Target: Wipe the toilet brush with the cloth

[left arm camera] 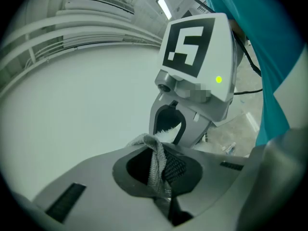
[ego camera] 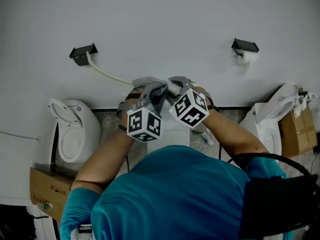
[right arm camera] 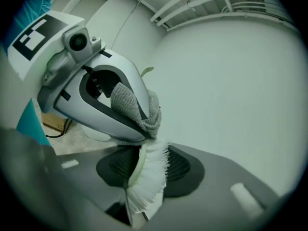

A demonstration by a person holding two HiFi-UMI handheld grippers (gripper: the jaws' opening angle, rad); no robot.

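Note:
In the right gripper view, the toilet brush (right arm camera: 147, 170), with white bristles on a pale green spine, stands between the jaws of my right gripper (right arm camera: 149, 170), which is shut on it. My left gripper (left arm camera: 156, 170) is shut on a grey knitted cloth (left arm camera: 155, 162). The cloth (right arm camera: 137, 107) hangs over that gripper's jaw and touches the top of the bristles. In the head view both grippers meet in front of the white wall, left gripper (ego camera: 150, 90) beside right gripper (ego camera: 175, 86). The brush's pale handle (ego camera: 107, 75) runs up to the left.
A white toilet (ego camera: 72, 131) stands at the left and another (ego camera: 267, 124) at the right. Cardboard boxes (ego camera: 50, 186) (ego camera: 299, 129) sit beside them. A black wall bracket (ego camera: 82, 54) and a toilet paper holder (ego camera: 245, 48) are fixed to the wall.

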